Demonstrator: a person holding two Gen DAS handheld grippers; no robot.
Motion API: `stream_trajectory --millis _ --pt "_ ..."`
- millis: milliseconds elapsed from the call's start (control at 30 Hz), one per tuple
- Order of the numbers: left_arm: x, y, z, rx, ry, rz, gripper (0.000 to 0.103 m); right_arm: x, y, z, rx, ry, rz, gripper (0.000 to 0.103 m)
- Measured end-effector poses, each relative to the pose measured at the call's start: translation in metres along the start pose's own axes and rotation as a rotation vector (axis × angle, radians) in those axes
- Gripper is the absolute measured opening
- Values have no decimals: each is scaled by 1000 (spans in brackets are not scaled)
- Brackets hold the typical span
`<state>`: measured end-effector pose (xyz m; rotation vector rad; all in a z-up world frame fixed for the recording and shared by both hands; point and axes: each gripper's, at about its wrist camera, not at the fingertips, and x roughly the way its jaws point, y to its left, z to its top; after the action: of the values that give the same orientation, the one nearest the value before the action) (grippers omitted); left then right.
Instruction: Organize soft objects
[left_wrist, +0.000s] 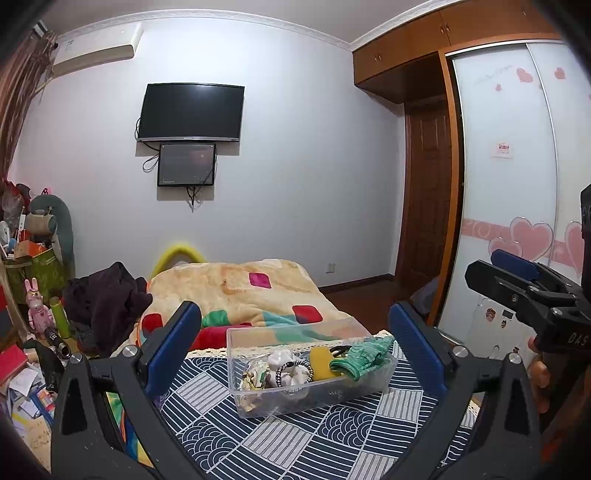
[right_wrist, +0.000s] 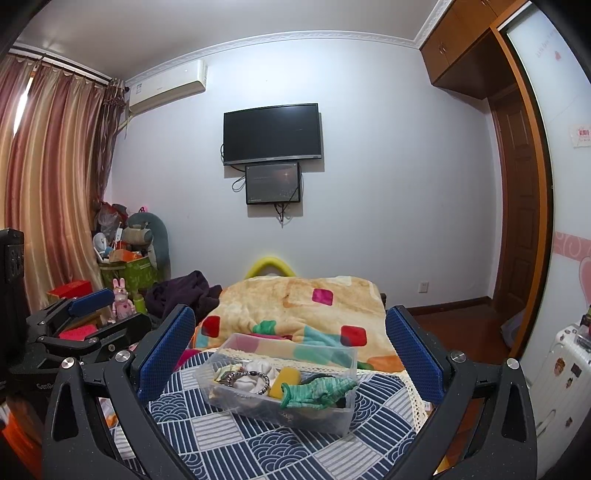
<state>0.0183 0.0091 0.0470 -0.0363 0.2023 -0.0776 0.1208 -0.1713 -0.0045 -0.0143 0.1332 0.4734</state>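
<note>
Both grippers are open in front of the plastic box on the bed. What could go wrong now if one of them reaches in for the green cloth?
1. The green cloth hangs over the rim of the clear box; pulling it may tip or drag the light box.
2. The box sits on a soft patterned cover, so pressing down could tilt it.
3. The beaded band lies close by and may snag and come out too.

a box (right_wrist: 280, 410) stands on the cloth-covered surface (right_wrist: 229, 443), a sock (right_wrist: 317, 393) at its right end, a bracelet (right_wrist: 249, 380) left of it. behind lies the blanket (right_wrist: 295, 306); a tv (right_wrist: 271, 133) hangs beyond.
</note>
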Motion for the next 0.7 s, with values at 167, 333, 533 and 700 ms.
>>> stream_trajectory --millis 167,333,533,700 --pt "0 -1 -1 1 2 1 103 0 0 1 0 1 1 103" --pt "0 -1 -1 0 1 -1 103 0 -1 1 2 2 1 103" --pt "-1 -1 -1 1 0 -3 103 0 -1 1 3 4 2 103" --pt "-3 -2 -2 7 2 -20 103 0 -1 0 2 4 -1 103"
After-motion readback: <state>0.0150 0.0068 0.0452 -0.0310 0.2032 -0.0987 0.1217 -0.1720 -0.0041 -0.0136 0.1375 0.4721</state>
